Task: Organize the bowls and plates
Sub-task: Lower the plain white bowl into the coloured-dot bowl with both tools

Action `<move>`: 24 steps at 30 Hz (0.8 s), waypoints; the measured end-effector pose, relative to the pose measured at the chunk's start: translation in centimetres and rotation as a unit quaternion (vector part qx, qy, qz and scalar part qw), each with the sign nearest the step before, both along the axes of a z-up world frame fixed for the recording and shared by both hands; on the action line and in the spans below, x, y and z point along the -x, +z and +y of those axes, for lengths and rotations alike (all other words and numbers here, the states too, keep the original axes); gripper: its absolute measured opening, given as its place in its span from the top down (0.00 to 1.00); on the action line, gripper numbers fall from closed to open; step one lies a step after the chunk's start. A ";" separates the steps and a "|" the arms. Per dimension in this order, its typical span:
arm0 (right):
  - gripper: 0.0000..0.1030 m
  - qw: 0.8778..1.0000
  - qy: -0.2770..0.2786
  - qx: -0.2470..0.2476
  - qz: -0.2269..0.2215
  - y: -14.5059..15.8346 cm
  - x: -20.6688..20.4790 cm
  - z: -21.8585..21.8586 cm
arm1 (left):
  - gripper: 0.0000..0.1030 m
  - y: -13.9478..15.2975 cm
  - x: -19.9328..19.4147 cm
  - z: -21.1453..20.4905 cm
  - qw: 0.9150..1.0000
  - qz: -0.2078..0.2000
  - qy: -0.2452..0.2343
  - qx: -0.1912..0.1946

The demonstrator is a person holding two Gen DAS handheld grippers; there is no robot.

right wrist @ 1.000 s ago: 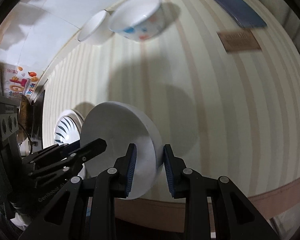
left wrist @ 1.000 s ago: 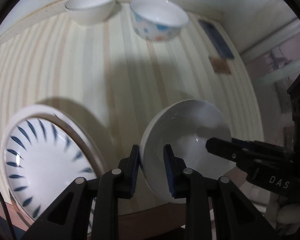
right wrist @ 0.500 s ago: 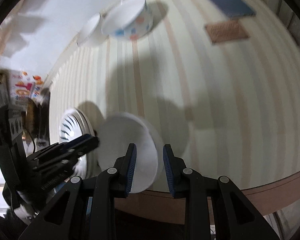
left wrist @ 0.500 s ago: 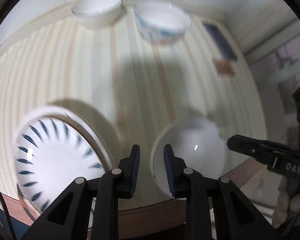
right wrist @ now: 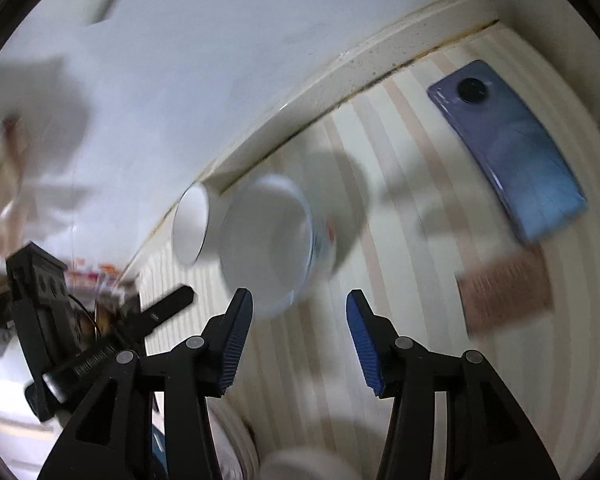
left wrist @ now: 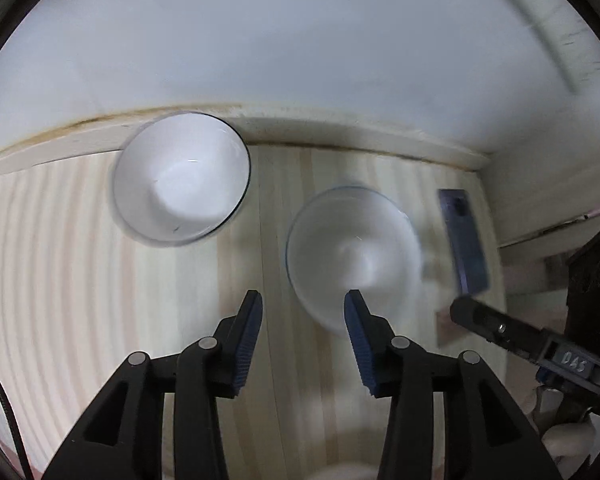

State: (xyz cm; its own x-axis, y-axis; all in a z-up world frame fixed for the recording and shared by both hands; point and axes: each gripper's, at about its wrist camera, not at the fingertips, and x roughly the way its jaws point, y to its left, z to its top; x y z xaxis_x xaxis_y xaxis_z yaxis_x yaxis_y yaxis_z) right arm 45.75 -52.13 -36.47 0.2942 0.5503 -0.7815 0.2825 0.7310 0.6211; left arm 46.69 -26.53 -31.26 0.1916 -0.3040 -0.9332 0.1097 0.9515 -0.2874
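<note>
A plain white bowl (left wrist: pixel 180 184) stands at the back of the striped table, against the wall ledge. A second bowl (left wrist: pixel 352 256), white inside with coloured spots outside, stands to its right. My left gripper (left wrist: pixel 303 308) is open and empty, just short of the patterned bowl, whose near rim lies between the fingertips. My right gripper (right wrist: pixel 299 305) is open and empty too. In the right wrist view the patterned bowl (right wrist: pixel 268 248) is just ahead of the left finger, with the plain bowl (right wrist: pixel 192 224) behind it. A white plate rim (right wrist: pixel 300 466) shows at the bottom.
A purple-blue phone (right wrist: pixel 508 148) lies face down at the back right of the table; it also shows in the left wrist view (left wrist: pixel 464 240). A brown card (right wrist: pixel 508 288) lies in front of it. The wall ledge (left wrist: pixel 340 128) bounds the table behind the bowls.
Both grippers let go of the white plate and opened. Both moved forward across the table to the two bowls at the back. The blue-patterned plate has left the view.
</note>
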 end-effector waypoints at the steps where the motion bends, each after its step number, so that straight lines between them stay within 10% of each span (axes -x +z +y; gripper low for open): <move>1: 0.50 1.000 0.000 -0.004 0.006 -1.1 -1.3 0.1 | 0.61 -1.2 -0.7 -0.3 1.000 0.010 -0.002 0.000; 7: 0.82 0.999 0.017 0.007 0.029 -4.5 -4.1 1.6 | 0.81 -5.2 -1.7 -1.5 1.000 0.025 -0.012 -0.001; 24: 0.83 0.997 0.043 0.058 -0.016 -0.1 -1.0 3.8 | 0.81 -0.2 1.6 -1.3 1.000 -0.025 -0.015 -0.005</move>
